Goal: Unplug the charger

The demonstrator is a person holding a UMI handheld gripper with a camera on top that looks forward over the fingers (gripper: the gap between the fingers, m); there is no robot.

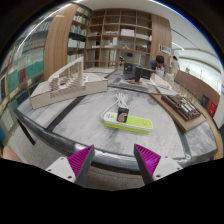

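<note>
A white and yellow-green power strip (129, 122) lies on the grey marbled table (90, 120), ahead of my fingers. A white charger (122, 103) stands plugged into its far end, with a thin white cable running beyond it. My gripper (113, 160) is open and empty, well short of the strip. Its magenta pads (80, 158) stand wide apart, with only bare table between them.
A white architectural model (65, 82) sits on the table to the left. A wooden desk with a keyboard (183, 104) stands to the right. Monitors and chairs (138, 72) and tall shelves (115, 35) fill the background.
</note>
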